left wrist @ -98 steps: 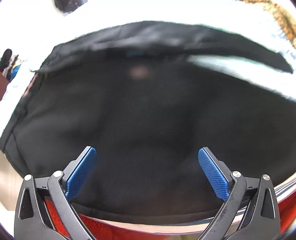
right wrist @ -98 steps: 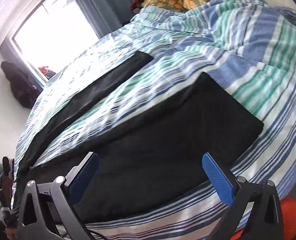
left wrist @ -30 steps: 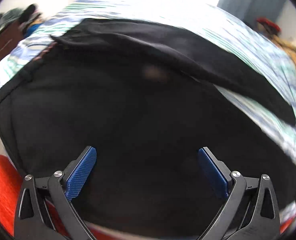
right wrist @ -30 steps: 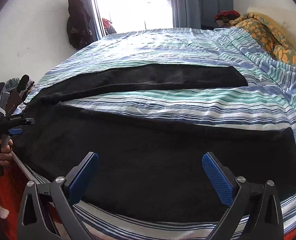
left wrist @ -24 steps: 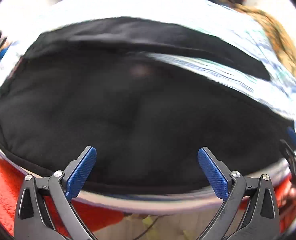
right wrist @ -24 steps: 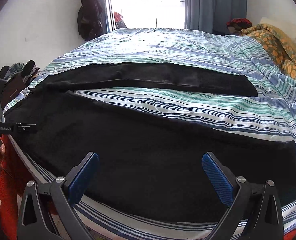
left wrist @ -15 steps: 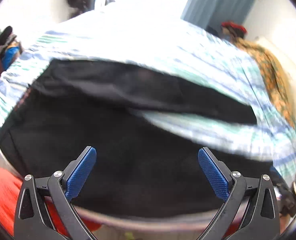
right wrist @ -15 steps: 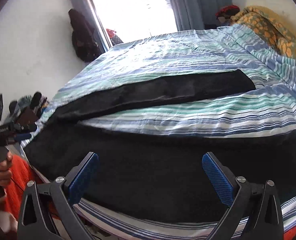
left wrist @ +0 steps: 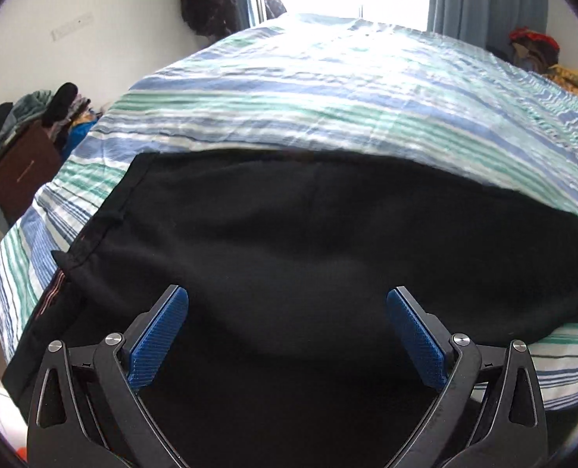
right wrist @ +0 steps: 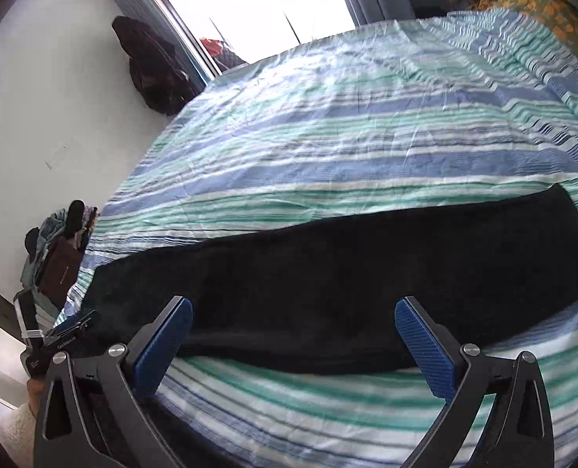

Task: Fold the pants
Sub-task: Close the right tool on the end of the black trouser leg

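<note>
Blown-out window (right wrist: 257, 7) glare, fisheye-warped edges

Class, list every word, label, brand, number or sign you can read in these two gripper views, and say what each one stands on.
White lettering on the left gripper, seen in the right wrist view: too small and blurred to read.
Pale mark on the brown box beside the bed: too small to read.
Black pants, striped bedsheet and right gripper: no text visible.
</note>
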